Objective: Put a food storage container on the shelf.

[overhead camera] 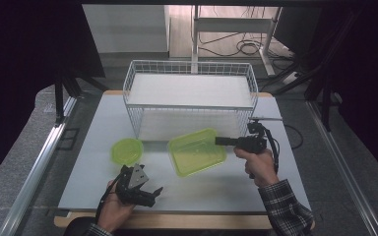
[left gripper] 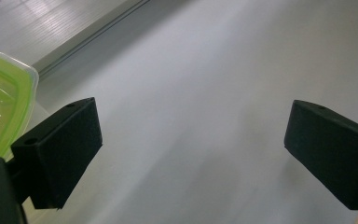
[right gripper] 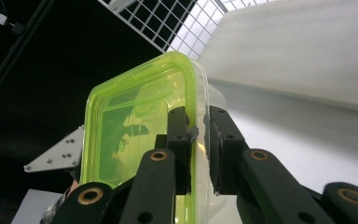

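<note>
High view, read from the left: the left gripper [overhead camera: 153,193] hovers low over the bare near part of the grey table [overhead camera: 275,187], jaws spread wide with nothing between them; the left gripper view confirms the gap, its two black pads [left gripper: 58,154] apart over empty tabletop. Just beyond it sits a small round green container [overhead camera: 126,150], near the front of the white wire basket [overhead camera: 189,98], which stands farther back. To the right lies the rectangular green container [overhead camera: 197,151], a clear tub with a green lid, resting in front of the basket. Its right edge is pinched by the right gripper [overhead camera: 221,141], and the right gripper view shows those jaws clamped on the rim, one pad on the lid side and one against the clear wall [right gripper: 214,98].

The rectangular container looks empty and therefore light, thin plastic that should flex a little under pressure. Its smooth surface is probably slippery, so a grip on the stiffer rim, where lid and tub meet, seems the soundest hold. Held by one edge alone, it may well droop or twist.
</note>
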### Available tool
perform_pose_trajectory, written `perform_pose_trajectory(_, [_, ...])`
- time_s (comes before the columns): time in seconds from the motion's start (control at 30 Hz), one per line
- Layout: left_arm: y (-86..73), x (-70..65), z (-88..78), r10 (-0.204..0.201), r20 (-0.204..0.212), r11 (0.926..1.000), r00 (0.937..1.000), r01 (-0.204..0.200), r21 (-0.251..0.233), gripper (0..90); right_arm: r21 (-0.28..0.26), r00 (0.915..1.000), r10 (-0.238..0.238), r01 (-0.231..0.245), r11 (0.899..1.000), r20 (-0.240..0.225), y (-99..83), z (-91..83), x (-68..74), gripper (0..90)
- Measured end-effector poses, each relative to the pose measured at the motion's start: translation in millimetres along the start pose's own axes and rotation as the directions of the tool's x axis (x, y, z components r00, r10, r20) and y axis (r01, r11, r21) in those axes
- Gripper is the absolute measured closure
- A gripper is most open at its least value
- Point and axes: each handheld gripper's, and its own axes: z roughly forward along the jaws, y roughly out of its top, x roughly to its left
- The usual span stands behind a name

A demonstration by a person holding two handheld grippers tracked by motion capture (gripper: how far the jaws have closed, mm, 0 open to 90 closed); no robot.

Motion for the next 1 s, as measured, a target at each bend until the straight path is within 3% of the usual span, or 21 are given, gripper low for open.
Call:
perform_pose_trajectory(0.53, [0.3, 0.3, 0.1, 0.002, 0.002, 0.9999, 1.0000, -0.002, 0.012, 3.5, -0.077, 0.9997, -0.001, -0.001, 0.997, -0.024, 38.1, -13.0, 22.0, 80.0])
perform_pose_trajectory(0.73, [0.0, -0.1, 0.8, -0.005, 0.002, 1.0000, 1.0000, 0.005, 0.004, 3.4, -0.094, 0.9994, -0.030, 0.029, 0.995, -0.015, 52.1, -16.3, 34.2, 80.0])
perform_pose_trajectory(1.0, [-0.2, 0.5, 0.6, -0.010, 0.005, 0.9999, 0.9999, 0.010, 0.002, 3.2, -0.113, 0.9995, -0.029, 0.028, 0.993, -0.008, 66.9, -15.5, 39.7, 80.0])
